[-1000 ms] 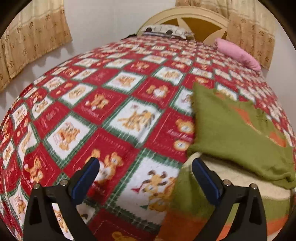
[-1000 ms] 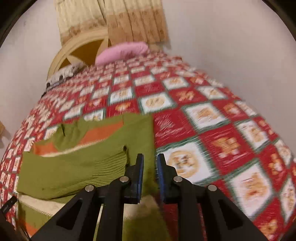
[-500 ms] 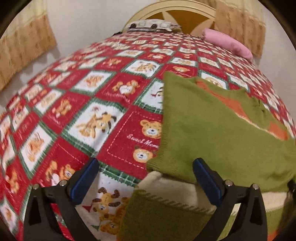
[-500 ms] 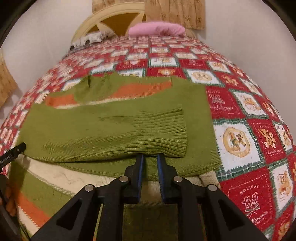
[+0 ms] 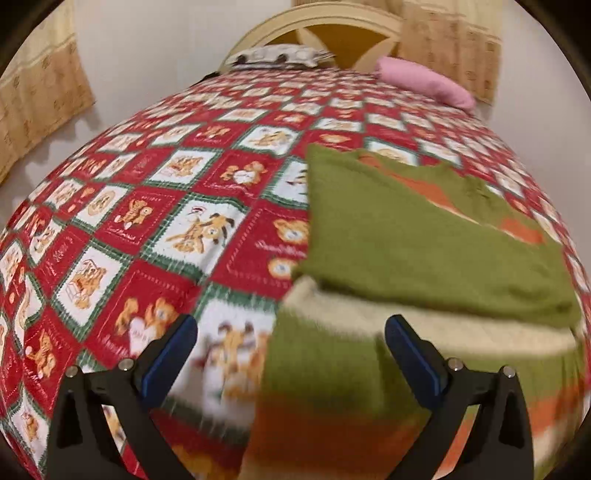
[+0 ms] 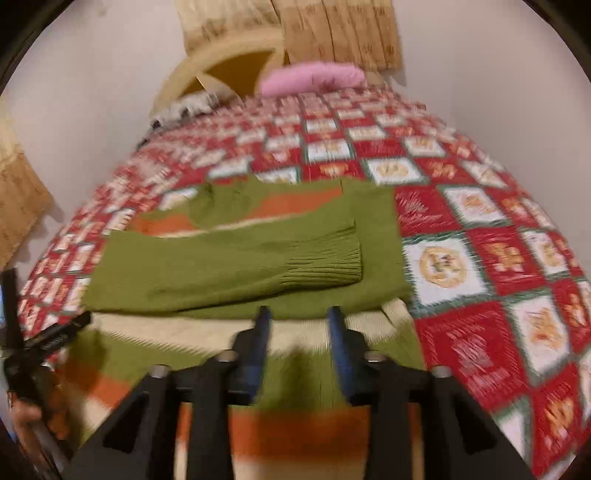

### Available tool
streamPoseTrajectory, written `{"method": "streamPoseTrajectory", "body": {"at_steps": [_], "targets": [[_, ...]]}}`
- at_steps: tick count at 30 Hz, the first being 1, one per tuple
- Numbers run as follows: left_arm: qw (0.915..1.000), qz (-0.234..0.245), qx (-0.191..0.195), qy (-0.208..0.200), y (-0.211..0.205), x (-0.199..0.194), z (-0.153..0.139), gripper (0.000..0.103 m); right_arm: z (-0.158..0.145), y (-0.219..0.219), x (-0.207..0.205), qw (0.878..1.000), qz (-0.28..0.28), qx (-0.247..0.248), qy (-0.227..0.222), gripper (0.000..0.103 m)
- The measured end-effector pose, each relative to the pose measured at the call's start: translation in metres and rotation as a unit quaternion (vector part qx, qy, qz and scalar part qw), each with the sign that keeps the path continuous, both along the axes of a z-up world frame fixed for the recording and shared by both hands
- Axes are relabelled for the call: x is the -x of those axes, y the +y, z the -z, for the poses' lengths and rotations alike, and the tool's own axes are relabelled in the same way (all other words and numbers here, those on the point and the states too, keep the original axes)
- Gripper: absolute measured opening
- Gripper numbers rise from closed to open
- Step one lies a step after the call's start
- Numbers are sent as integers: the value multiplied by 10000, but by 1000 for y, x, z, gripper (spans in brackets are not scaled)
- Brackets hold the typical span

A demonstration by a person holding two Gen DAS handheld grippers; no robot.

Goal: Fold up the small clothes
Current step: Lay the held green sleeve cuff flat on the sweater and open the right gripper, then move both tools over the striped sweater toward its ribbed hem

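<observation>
No box, basket or other container shows in either view; everything lies directly on the bed.

Sweater (image 6: 236, 266): green knit with orange and cream bands, spread flat on the bedspread (image 5: 207, 236), a red, white and green check printed with cartoon animals. Both sleeves are folded across the body. The upper sleeve runs sideways, its ribbed cuff (image 6: 325, 266) lying just beyond the tips of the right fingers. A cream stripe sits directly under the sleeves, then green, orange and cream bands toward the hem nearest the cameras. Collar and orange chest stripe show at the far edge. The near part is motion-blurred in both views.

Left gripper (image 5: 290, 345): blue-padded fingers spread wide apart, nothing between them. The sweater's side edge runs between the fingers; the left finger is over bedspread, the right finger over the cream stripe. Whether it touches the knit cannot be told.

Right gripper (image 6: 299, 334): fingers part-way open with a moderate gap, gripping nothing, over the green band of the sweater's lower half.

Beyond the fingers, at the far end of the bed: a cream headboard (image 5: 332, 33), a pink pillow (image 6: 314, 77), a patterned pillow (image 5: 277, 55). Beige curtains (image 6: 332, 33) hang behind.
</observation>
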State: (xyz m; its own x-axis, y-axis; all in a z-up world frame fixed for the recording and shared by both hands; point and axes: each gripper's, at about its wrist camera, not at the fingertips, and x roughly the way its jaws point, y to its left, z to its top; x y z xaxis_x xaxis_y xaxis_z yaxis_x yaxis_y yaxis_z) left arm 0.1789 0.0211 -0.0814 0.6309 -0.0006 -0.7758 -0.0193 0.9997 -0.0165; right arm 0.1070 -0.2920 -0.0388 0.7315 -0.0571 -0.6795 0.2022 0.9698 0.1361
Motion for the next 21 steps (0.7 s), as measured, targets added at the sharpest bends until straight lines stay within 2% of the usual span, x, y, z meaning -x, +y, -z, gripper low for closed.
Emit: {"method": "streamPoseTrajectory", "body": {"at_steps": [1, 2, 5, 9, 16, 19, 21], "targets": [[9999, 91, -20, -54, 0, 9, -3, 103, -12, 7, 22, 9996, -14, 135, -243, 57], [9998, 138, -67, -104, 0, 18, -6, 103, -19, 12, 39, 9990, -32, 221, -392, 59], [9991, 296, -159, -255, 2, 41, -15, 103, -27, 20, 76, 9983, 38, 260, -530, 59], [9977, 464, -301, -404, 3, 66, -23, 103, -17, 18, 119, 9983, 288, -109, -499, 59], [9933, 714, -789, -452, -4, 95, -24, 103, -3, 14, 162, 9983, 438, -268, -291, 59], [9920, 903, -813, -352, -2, 107, -20, 103, 1, 10, 178, 9983, 455, -308, -198, 59], [9910, 1105, -690, -291, 6, 119, -18, 103, 4, 9, 188, 9986, 445, -267, -82, 59]]}}
